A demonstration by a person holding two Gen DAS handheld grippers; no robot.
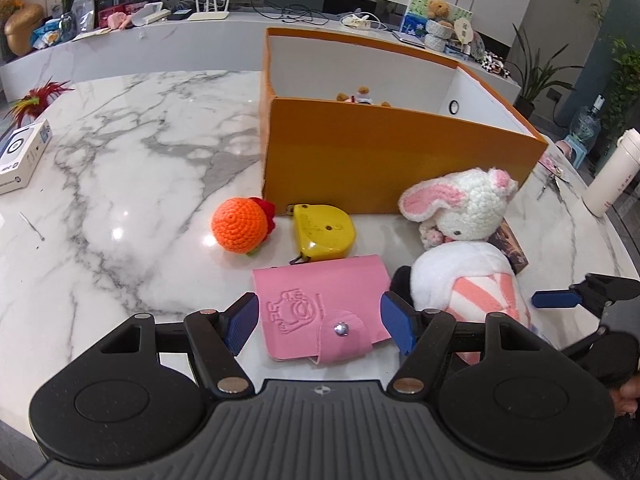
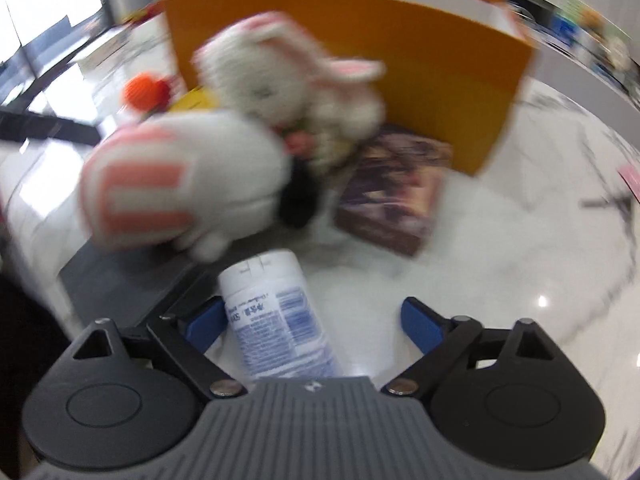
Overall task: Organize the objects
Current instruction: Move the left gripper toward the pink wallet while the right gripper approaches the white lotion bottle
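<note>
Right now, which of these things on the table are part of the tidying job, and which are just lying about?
Part of the job:
orange box
pink wallet
yellow tape measure
orange crochet ball
crochet bunny
striped plush
white bottle
dark book

Lying about:
white thermos
small white carton

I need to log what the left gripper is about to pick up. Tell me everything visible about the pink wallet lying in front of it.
The pink card wallet, seemingly soft leather or felt, lies flat and closed on the white marble table. Its cover carries an embossed cartoon figure with lettering; a rounded strap tab with a silver snap holds it shut at the near edge. It sits between the left gripper's open jaws; contact with the blue pads cannot be told. The yellow tape measure lies just beyond it.
</note>
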